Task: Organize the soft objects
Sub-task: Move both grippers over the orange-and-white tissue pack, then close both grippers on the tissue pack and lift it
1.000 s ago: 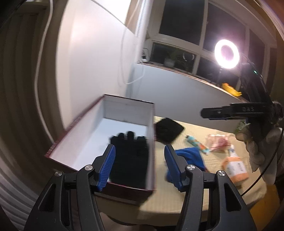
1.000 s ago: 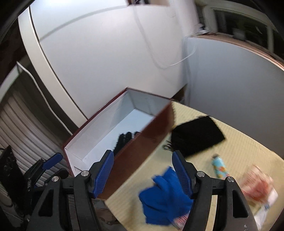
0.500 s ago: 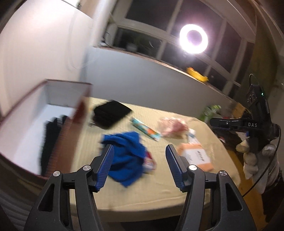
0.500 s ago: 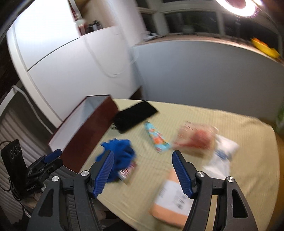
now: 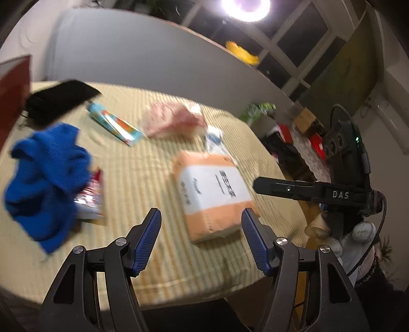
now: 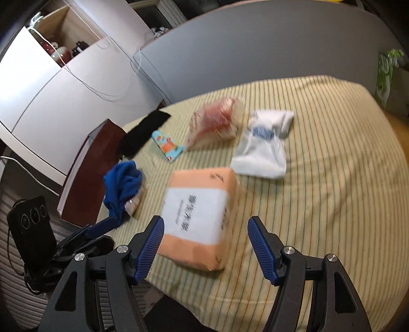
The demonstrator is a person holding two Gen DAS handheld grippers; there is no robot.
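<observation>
An orange soft pack with a white label (image 5: 212, 194) (image 6: 196, 214) lies on the striped tablecloth, just ahead of both grippers. A blue knitted cloth (image 5: 43, 176) (image 6: 122, 184) lies to the left, partly over a small red packet (image 5: 90, 196). A black cloth (image 5: 56, 101) (image 6: 143, 132) lies by the dark red box (image 6: 87, 171). My left gripper (image 5: 200, 240) is open and empty above the table's near edge. My right gripper (image 6: 205, 245) is open and empty, its jaws either side of the orange pack's near end.
A turquoise tube (image 5: 115, 125) (image 6: 167, 145), a pink bagged item (image 5: 173, 120) (image 6: 214, 122) and a white bag with blue print (image 6: 263, 145) lie farther back. A grey wall borders the table behind. A ring light (image 5: 245, 7) shines above.
Both grippers have swung right, away from the box with the black glove, toward the orange pack. Both stay open and empty.
</observation>
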